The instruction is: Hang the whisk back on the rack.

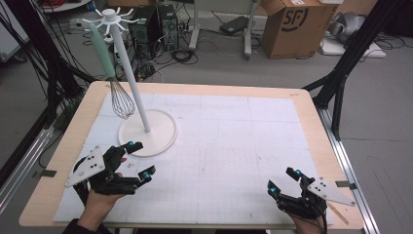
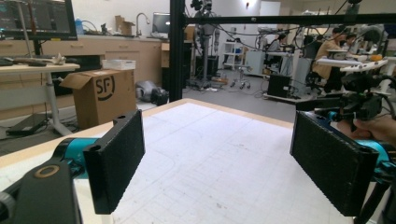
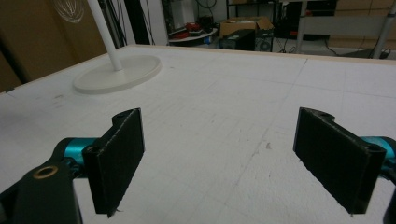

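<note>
Whisk [image 1: 122, 100] hangs from the stand [image 1: 146, 129], off the table [image 1: 302, 97]; your left gripper [image 1: 139, 161] and right gripper [image 1: 281, 179] rest low, jaws spread, grasping nothing.

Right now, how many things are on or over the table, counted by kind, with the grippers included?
Whisk, hanging from the stand: 1
White hook stand: 1
Left gripper, open and empty: 1
Right gripper, open and empty: 1
Total: 4
</note>
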### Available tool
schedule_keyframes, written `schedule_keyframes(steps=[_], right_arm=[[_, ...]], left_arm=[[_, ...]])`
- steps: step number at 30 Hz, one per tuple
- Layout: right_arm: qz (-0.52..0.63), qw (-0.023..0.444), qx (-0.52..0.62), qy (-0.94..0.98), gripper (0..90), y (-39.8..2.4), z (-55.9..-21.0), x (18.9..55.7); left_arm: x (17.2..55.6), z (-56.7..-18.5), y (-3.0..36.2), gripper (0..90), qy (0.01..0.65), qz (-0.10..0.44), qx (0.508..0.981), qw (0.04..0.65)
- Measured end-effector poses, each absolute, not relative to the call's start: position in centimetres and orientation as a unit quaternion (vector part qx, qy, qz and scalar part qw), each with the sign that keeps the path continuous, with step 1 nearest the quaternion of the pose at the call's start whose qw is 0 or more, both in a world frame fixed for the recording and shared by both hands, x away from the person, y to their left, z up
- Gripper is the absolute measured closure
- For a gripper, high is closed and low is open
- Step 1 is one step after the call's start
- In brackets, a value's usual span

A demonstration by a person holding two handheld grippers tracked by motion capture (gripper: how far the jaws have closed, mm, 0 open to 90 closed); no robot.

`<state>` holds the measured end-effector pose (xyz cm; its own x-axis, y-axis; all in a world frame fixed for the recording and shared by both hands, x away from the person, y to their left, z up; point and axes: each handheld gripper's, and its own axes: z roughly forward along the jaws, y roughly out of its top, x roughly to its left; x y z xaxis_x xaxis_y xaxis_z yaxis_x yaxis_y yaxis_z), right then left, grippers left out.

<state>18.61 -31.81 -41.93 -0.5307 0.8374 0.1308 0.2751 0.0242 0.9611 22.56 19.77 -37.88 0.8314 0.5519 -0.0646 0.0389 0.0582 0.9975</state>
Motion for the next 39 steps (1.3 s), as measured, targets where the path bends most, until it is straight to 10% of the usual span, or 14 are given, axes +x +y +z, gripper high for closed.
schedule_keyframes(steps=[39], right_arm=[[0.573, 0.311, 0.37, 0.662, 15.3, -31.1, -41.9, 17.5]], left_arm=[[20.9, -42.9, 19.5, 19.2, 0.262, 0.239, 0.645, 0.677]])
